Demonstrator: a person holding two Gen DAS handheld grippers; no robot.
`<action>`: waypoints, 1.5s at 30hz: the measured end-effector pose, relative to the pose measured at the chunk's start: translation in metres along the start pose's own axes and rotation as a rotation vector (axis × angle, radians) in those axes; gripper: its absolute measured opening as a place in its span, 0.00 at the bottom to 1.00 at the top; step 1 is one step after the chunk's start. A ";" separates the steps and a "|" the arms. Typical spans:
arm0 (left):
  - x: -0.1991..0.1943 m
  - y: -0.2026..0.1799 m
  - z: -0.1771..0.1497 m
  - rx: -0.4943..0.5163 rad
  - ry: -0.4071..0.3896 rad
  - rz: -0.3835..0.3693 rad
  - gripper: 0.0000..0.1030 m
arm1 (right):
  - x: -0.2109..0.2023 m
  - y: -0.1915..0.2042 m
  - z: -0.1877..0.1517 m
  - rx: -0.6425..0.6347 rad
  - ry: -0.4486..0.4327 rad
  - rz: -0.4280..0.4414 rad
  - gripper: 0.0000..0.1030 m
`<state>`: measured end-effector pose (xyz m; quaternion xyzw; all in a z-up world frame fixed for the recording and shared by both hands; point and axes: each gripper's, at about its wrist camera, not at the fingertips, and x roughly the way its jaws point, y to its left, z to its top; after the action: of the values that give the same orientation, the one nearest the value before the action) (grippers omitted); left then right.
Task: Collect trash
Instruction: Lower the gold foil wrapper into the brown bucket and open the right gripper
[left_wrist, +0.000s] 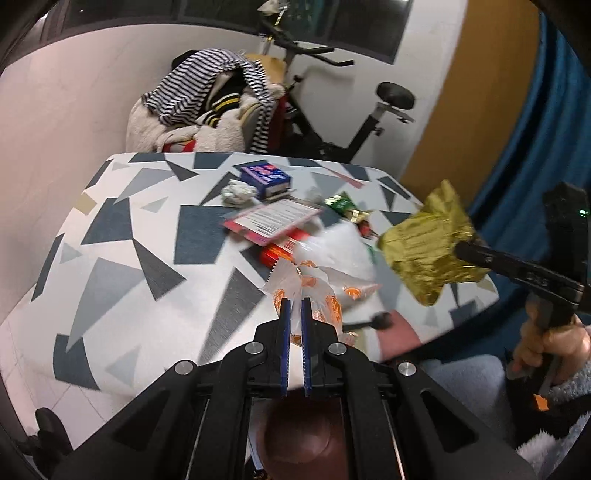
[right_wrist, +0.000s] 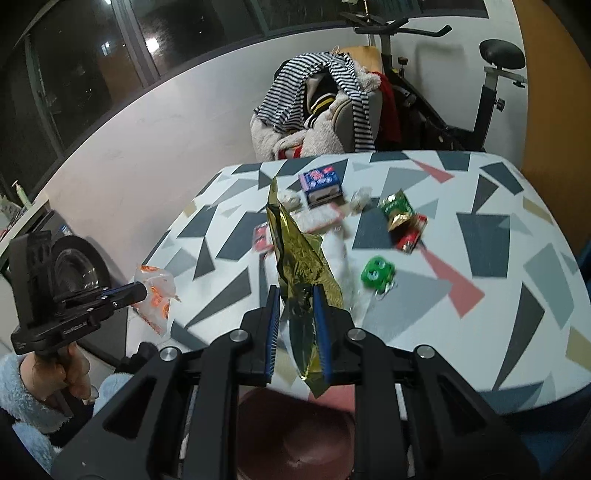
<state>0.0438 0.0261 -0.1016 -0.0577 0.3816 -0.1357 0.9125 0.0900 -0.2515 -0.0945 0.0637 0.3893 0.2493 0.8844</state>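
Left gripper (left_wrist: 295, 306) has its blue-padded fingers pinched together on a clear plastic wrapper (left_wrist: 317, 291) printed with orange round marks. The wrapper is crumpled and semi-transparent, with a serrated edge at its far end. In the right wrist view it hangs off the near left edge of the table (right_wrist: 480, 295), lifted clear of the surface.

Right gripper (right_wrist: 297, 295) is clamped on a gold foil bag (right_wrist: 299, 258). The bag is shiny, creased and flattened, standing edge-on between the fingers, with its narrow top pointing to the far side and its lower corner hanging below the pads. In the left wrist view the same bag appears as a wrinkled gold sheet held in the air over the right edge of the table.

The table has a white cloth with grey, dark blue and pink triangles. Trash on it:
- blue-and-pink box (right_wrist: 320, 182) at the far middle, with a crumpled white paper ball (right_wrist: 290, 199) just left of it;
- pink-edged printed card (left_wrist: 273, 218) lying partly over a red packet (left_wrist: 277, 253);
- green snack bag (right_wrist: 397, 208) touching a red wrapper (right_wrist: 412, 236), right of centre;
- small green plastic piece (right_wrist: 377, 271) near the middle;
- white plastic sheet (left_wrist: 340, 247) beside the card, blurred.

Behind the table stand a chair piled with clothes (right_wrist: 317, 107) and an exercise bike (right_wrist: 491, 74).
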 end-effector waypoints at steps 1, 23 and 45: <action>-0.005 -0.005 -0.005 0.007 -0.001 -0.006 0.06 | -0.003 0.002 -0.006 0.000 0.006 0.009 0.21; 0.003 -0.042 -0.089 -0.003 0.124 -0.087 0.06 | 0.049 -0.001 -0.130 0.211 0.396 0.159 0.21; 0.021 -0.044 -0.100 0.009 0.195 -0.091 0.06 | 0.049 0.006 -0.124 0.164 0.363 0.014 0.90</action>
<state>-0.0220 -0.0221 -0.1771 -0.0574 0.4647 -0.1839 0.8642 0.0262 -0.2326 -0.2102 0.0923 0.5608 0.2304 0.7899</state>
